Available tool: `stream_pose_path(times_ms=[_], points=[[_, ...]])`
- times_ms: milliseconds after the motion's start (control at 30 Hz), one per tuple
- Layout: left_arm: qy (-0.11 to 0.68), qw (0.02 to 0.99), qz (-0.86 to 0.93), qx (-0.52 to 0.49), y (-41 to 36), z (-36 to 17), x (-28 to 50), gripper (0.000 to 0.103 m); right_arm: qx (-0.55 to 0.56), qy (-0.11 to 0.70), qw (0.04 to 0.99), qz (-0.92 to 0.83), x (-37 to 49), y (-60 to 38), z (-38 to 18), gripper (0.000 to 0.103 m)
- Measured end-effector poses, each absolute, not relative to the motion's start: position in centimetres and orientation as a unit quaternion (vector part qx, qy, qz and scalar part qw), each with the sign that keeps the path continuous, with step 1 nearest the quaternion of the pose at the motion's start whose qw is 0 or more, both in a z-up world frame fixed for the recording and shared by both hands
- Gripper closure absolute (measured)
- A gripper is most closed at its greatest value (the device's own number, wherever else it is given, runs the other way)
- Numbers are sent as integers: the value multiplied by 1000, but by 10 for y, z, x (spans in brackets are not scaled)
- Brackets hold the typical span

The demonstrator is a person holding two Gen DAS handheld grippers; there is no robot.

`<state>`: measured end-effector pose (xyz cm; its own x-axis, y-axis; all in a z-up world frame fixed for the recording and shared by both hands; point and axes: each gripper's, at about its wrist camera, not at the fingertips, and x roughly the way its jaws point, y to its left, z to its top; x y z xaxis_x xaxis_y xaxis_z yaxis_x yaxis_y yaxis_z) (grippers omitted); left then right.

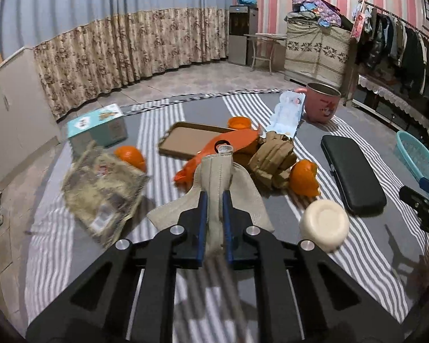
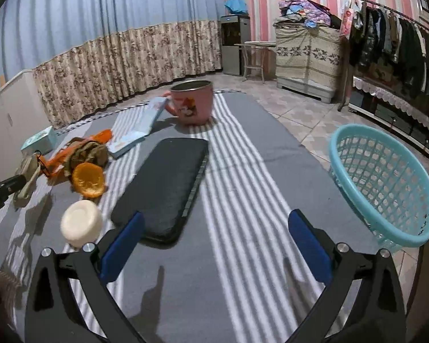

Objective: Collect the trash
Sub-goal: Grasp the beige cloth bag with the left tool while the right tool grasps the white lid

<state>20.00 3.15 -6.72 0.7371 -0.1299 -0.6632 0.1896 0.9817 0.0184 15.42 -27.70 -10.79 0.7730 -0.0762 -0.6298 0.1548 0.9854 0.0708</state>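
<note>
My left gripper (image 1: 214,197) is shut on a beige cloth piece (image 1: 217,171), which stands up between the blue pads above the striped table cover (image 1: 163,177). Around it lie a crumpled printed wrapper (image 1: 103,188), two orange peels (image 1: 130,155) (image 1: 303,177), crumpled brown paper (image 1: 271,157) and an orange plastic piece (image 1: 228,143). A teal plastic basket (image 2: 383,183) sits at the table's right edge. My right gripper (image 2: 217,217) hangs open over bare cover, left of the basket, with nothing between its fingers.
A black zip case (image 2: 163,188) lies just ahead of the right gripper, with a white round disc (image 2: 81,224) to its left. A pink mug (image 2: 193,103), a pale blue packet (image 2: 140,125), a brown tray (image 1: 183,140) and a teal box (image 1: 97,127) stand further back.
</note>
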Motion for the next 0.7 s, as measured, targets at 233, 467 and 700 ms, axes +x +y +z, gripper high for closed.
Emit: stream_pose_path(times_ms=[233, 467, 700], points=[[331, 941, -45, 54, 69, -60, 177, 94, 41, 337, 940, -29, 155, -242, -109, 4], [318, 947, -26, 39, 97, -67, 165, 94, 21, 348, 937, 10, 162, -199, -111, 4], [317, 948, -21, 18, 117, -71, 166, 94, 4, 382, 923, 39, 177, -160, -121, 12]])
